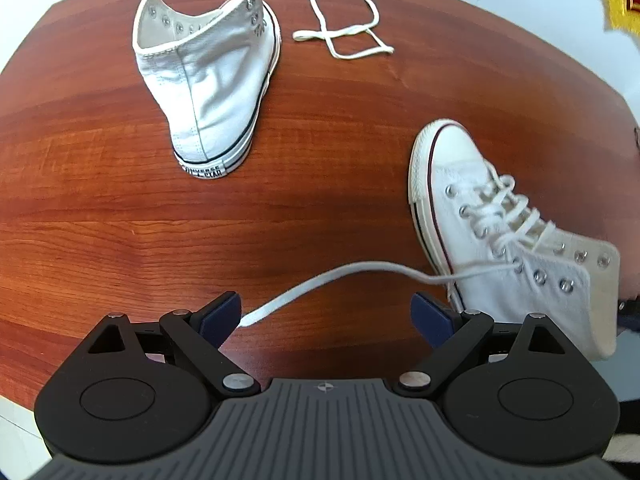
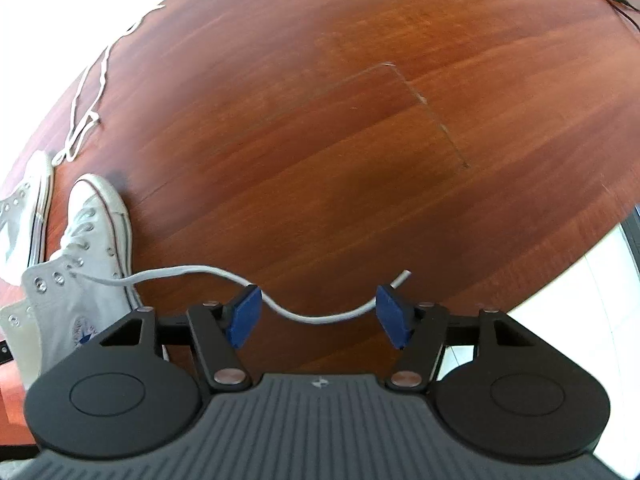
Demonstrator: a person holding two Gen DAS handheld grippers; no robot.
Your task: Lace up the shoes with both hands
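Lying clear of table edge (image 2: 580,248): laced shoe (image 2: 92,264).

Two wrist views, low over the tabletop (image 1: 120,200)

Each looks forward past its own gripper; both share the laced shoe (image 1: 500,232), nearer in the left view.

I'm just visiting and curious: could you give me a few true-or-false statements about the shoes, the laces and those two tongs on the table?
1. Both tongs, left tongs and right tongs, stand open. True.
2. The far shoe is fully laced. False: its eyelets are empty.
3. A loose lace lies on the wooden table beyond the shoes. True.
4. The right tongs clamp a lace end tightly. False: the lace end only runs across the gap between the open blue pads.
5. The near shoe has laces through its lower eyelets. True.
6. The table is glass. False: it is reddish wood.
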